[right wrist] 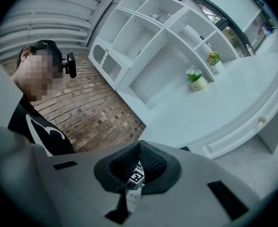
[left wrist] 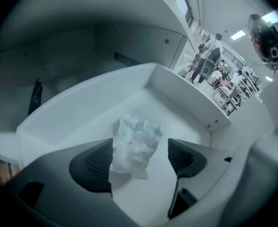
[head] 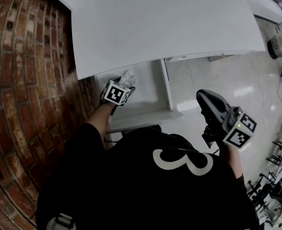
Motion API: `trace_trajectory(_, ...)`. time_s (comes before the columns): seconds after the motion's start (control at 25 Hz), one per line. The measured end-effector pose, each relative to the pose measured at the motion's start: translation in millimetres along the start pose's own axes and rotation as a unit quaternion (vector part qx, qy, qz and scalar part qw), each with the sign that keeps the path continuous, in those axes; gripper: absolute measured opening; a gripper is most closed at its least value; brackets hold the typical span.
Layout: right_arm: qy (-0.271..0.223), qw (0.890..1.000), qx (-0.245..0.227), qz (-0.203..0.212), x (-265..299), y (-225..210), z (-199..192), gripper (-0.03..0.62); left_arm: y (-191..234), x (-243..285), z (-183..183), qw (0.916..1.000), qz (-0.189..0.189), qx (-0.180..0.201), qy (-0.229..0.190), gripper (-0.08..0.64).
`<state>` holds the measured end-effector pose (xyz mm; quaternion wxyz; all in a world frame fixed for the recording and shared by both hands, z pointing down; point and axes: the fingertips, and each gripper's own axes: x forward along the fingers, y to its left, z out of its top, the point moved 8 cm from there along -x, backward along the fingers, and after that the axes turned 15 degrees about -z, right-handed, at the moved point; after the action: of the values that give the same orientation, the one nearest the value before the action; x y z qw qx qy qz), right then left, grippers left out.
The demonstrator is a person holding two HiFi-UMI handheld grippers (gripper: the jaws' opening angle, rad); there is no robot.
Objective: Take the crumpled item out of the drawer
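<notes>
Already the one drawer (head: pixel 149 91) stands open, and my left tool (left wrist: pixel 139 157) sits spread around the single crumpled item (left wrist: pixel 134 143), which lies on the drawer's floor, clear of its walls. Pinching and lifting out are left. My right tool (right wrist: pixel 140 167), pressed together on nothing, hangs outside.

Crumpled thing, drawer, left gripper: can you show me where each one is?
crumpled item (left wrist: pixel 134 143), left gripper view, the middle of the white wad.
drawer (left wrist: pixel 187 96), left gripper view, on its side wall.
left gripper (left wrist: pixel 140 151), left gripper view, midway between its two open fingertips.
</notes>
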<state>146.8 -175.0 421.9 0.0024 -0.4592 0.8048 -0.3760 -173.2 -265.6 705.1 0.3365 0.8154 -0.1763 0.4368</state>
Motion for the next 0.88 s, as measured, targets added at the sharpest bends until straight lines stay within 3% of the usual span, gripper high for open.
trace_trajectory(0.16, 0.007, 1.000, 0.008, -0.010, -3, -3, -4, 0.011, 3, 5, -3, 0.9984, 0.031, 0.045, 0.014, 0.345)
trace_trajectory(0.28, 0.007, 1.000, 0.010, -0.013, -5, -3, -4, 0.011, 2, 7, 1, 0.9956, 0.053, 0.076, 0.007, 0.278)
trace_trajectory(0.56, 0.015, 1.000, 0.013, -0.010, 1, 1, -7, 0.011, 4, 3, 1, 0.9942, 0.064, 0.085, 0.015, 0.226)
trace_trajectory(0.88, 0.022, 1.000, 0.010, 0.002, 14, 7, -5, 0.011, 4, -17, 6, 0.9958, 0.062, 0.067, -0.012, 0.141)
